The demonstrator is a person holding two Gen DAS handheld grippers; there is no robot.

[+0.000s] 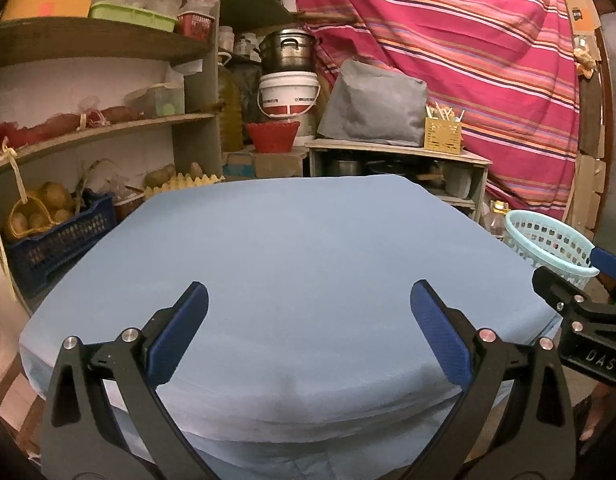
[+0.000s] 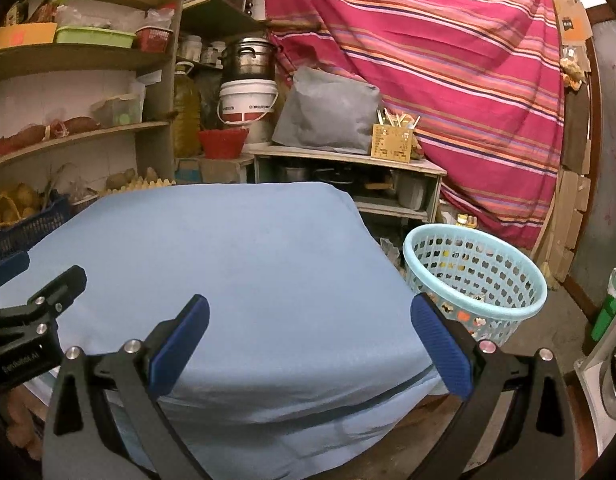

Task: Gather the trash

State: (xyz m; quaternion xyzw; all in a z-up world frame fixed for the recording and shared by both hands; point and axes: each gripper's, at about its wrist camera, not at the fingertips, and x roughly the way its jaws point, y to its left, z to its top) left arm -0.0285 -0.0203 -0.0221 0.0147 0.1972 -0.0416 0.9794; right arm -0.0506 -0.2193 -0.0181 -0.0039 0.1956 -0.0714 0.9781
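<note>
A table under a light blue cloth [image 1: 292, 248] fills the middle of both views [image 2: 236, 256]; I see no loose trash on it. A light blue plastic mesh basket [image 2: 473, 276] stands on the floor off the table's right side, with small scraps showing inside; it also shows in the left wrist view [image 1: 547, 246]. My left gripper [image 1: 308, 300] is open and empty above the table's near edge. My right gripper [image 2: 308, 312] is open and empty above the near right part of the table, the basket just beyond its right finger.
Wooden shelves [image 1: 100, 128] with baskets, potatoes and boxes stand at the left. A low cabinet [image 2: 347, 160] with a grey bag and a utensil holder stands behind the table. A striped red cloth [image 2: 427, 60] hangs at the back right. A bucket and pot [image 1: 288, 80] are stacked behind.
</note>
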